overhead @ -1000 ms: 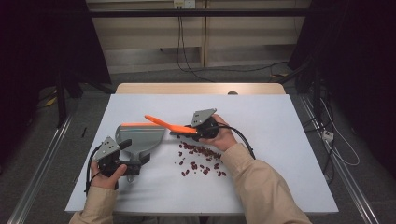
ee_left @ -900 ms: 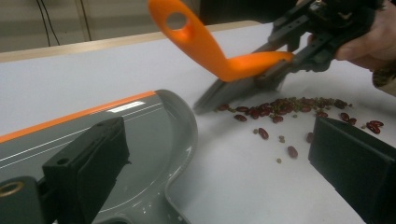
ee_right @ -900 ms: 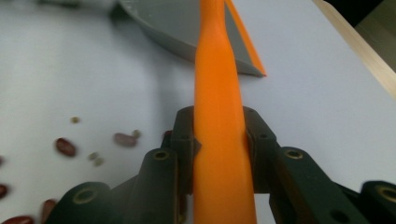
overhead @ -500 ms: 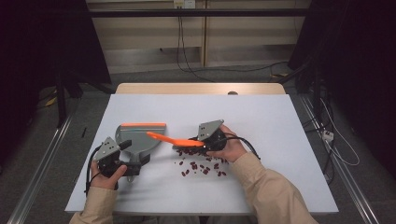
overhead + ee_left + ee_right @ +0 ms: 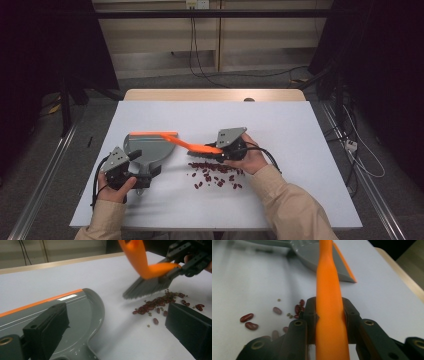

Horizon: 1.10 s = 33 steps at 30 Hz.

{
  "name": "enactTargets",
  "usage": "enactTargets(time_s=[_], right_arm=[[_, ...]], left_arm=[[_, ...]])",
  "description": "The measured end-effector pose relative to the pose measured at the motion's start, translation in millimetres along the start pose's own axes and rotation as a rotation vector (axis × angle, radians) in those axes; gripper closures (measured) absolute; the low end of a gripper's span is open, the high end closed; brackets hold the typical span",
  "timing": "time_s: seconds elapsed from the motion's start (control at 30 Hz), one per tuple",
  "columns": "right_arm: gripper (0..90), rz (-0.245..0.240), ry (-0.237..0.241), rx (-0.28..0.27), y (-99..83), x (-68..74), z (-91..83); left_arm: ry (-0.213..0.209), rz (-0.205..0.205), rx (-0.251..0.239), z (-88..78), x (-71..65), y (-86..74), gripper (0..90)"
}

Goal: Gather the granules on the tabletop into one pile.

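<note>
A grey dustpan (image 5: 147, 147) with an orange lip lies on the white table, left of centre. My left gripper (image 5: 142, 175) sits at its handle. In the left gripper view the gripper (image 5: 117, 317) has its jaws wide apart, with the dustpan (image 5: 82, 305) beside the left jaw. My right gripper (image 5: 216, 152) is shut on the orange handle of a brush (image 5: 192, 146). The brush's grey bristles (image 5: 147, 287) hover just above the far side of several red beans (image 5: 215, 172). In the right gripper view the pads (image 5: 310, 315) press on both sides of the handle (image 5: 328, 277).
The white table (image 5: 300, 130) has a wooden strip (image 5: 215, 95) along its far edge. Cables run across the floor behind it, and metal rails flank it. Loose beans (image 5: 247, 320) lie scattered near the right gripper.
My right gripper has carried the brush toward the person and slightly right, from beside the dustpan's lip to the bean pile. The left gripper and dustpan have stayed put.
</note>
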State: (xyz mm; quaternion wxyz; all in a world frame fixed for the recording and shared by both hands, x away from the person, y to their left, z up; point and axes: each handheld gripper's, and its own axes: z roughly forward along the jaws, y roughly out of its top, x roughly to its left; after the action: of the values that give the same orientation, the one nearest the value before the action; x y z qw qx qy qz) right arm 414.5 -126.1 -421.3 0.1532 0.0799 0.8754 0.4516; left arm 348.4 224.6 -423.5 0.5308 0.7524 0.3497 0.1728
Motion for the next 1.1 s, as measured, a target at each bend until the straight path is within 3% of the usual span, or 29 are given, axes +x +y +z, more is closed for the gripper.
enactTargets(time_s=[0.1,0.27,0.43,0.47,0.53,0.77,1.1], right_arm=[[71.4,0.028,-0.046,-0.013,-3.6,-7.9,-13.1],[71.4,0.068,-0.142,0.021,-17.4,-22.0,-32.1],[71.4,0.083,-0.189,0.093,-36.6,-24.9,-33.4],[71.4,0.089,-0.191,0.103,-40.7,-24.1,-32.9],[71.4,0.116,-0.176,0.072,-45.7,-21.3,-33.8],[71.3,0.076,-0.178,0.089,-40.5,-1.1,-30.6],[71.3,0.093,-0.159,0.054,-35.0,14.8,-28.2]], left_arm=[[0.0,0.004,0.002,0.1,0.0,-0.3,4.4],[-0.003,0.006,0.004,1.2,-0.8,-0.4,4.4],[-0.005,0.009,0.01,2.0,-1.2,0.1,4.4],[-0.006,0.011,0.011,2.0,-1.1,0.1,4.4],[-0.006,0.01,0.012,2.1,-0.8,-0.1,4.4],[-0.005,0.012,0.011,1.6,-1.3,0.2,4.4],[-0.01,0.017,0.013,2.5,-2.6,0.4,4.4]])
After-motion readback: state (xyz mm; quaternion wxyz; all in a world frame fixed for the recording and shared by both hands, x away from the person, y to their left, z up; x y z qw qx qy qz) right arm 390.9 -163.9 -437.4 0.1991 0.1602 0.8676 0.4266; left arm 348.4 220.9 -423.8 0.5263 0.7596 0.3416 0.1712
